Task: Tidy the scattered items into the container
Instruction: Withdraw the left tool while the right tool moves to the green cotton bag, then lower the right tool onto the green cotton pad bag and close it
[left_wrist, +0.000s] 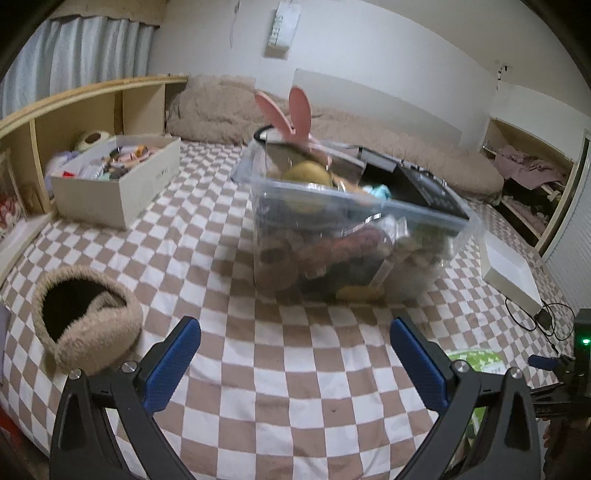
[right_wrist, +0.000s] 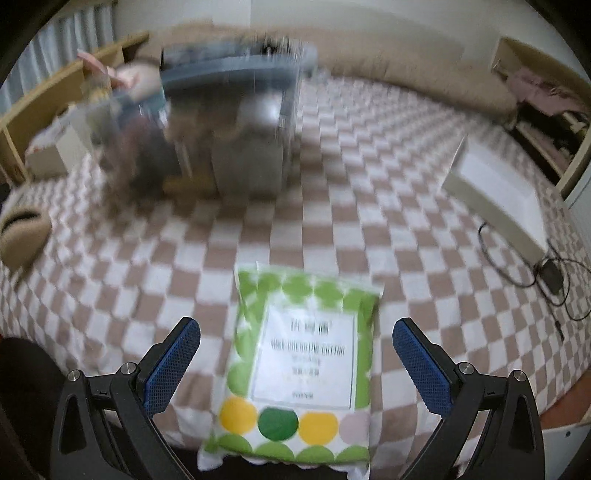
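A clear plastic container (left_wrist: 354, 221) stands on the checkered bed, packed with plush toys, a pink bunny-ear headband (left_wrist: 288, 110) and a black device. It shows blurred in the right wrist view, container (right_wrist: 229, 122). Fluffy beige earmuffs (left_wrist: 85, 317) lie at the left, earmuffs (right_wrist: 22, 236). My left gripper (left_wrist: 295, 328) is open above bare bedspread, short of the container. A green dotted packet (right_wrist: 299, 365) with a white label lies between the open fingers of my right gripper (right_wrist: 297, 328). An edge of that packet (left_wrist: 476, 360) peeks out beyond my left gripper's right finger.
A cardboard box (left_wrist: 122, 184) of small items sits at the back left by a wooden shelf (left_wrist: 74, 107). A white flat box (right_wrist: 498, 192) and a black cable with adapter (right_wrist: 550, 273) lie at the right. A beige blanket (left_wrist: 221, 107) runs along the wall.
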